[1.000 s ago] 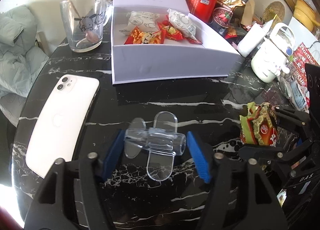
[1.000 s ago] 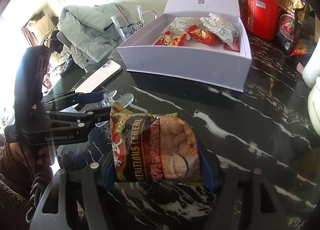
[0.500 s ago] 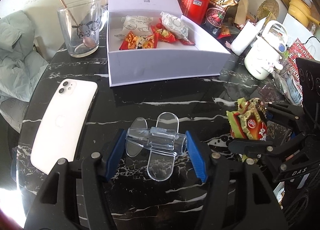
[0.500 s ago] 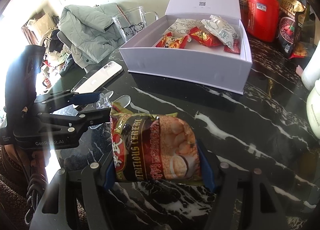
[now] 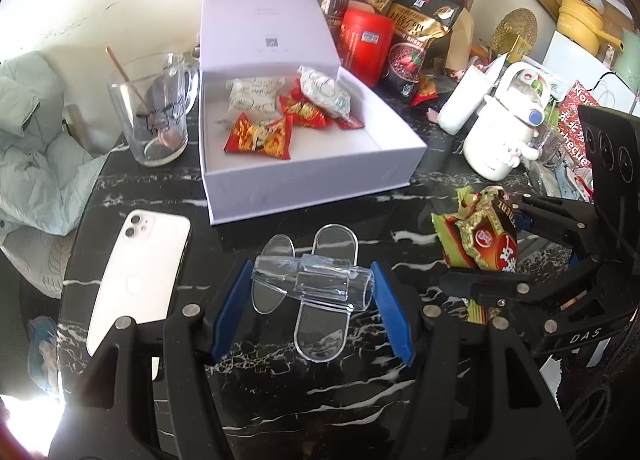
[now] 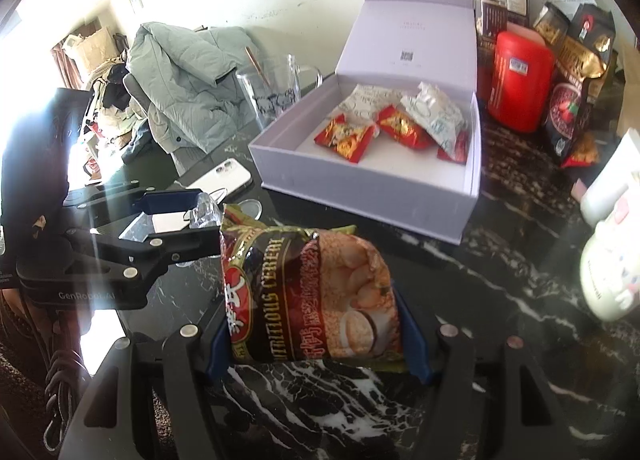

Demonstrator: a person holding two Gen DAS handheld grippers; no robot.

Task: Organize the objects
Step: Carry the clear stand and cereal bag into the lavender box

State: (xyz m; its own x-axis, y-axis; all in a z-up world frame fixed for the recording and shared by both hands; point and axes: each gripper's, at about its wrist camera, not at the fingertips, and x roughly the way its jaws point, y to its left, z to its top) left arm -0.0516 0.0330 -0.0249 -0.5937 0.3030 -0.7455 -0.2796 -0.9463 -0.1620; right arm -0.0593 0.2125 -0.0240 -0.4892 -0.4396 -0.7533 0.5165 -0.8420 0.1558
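Note:
My left gripper (image 5: 312, 292) is shut on a clear plastic clip (image 5: 316, 284) and holds it above the black marble table (image 5: 280, 380). My right gripper (image 6: 316, 324) is shut on a cereal packet (image 6: 308, 296), also above the table; packet and gripper show at the right of the left wrist view (image 5: 480, 240). An open lilac box (image 5: 312, 175) stands beyond both, holding several red and white snack packets (image 5: 260, 135). The left gripper shows at the left of the right wrist view (image 6: 180, 227).
A white phone (image 5: 140, 280) lies face down left of the left gripper. A glass mug (image 5: 156, 111) with a spoon stands left of the box. A red canister (image 5: 366, 43), snack bags and jars crowd the back right. A white cartoon flask (image 5: 504, 127) stands right.
Both grippers have risen with their loads, so the box interior shows more from above. The box looks closer in the right wrist view.

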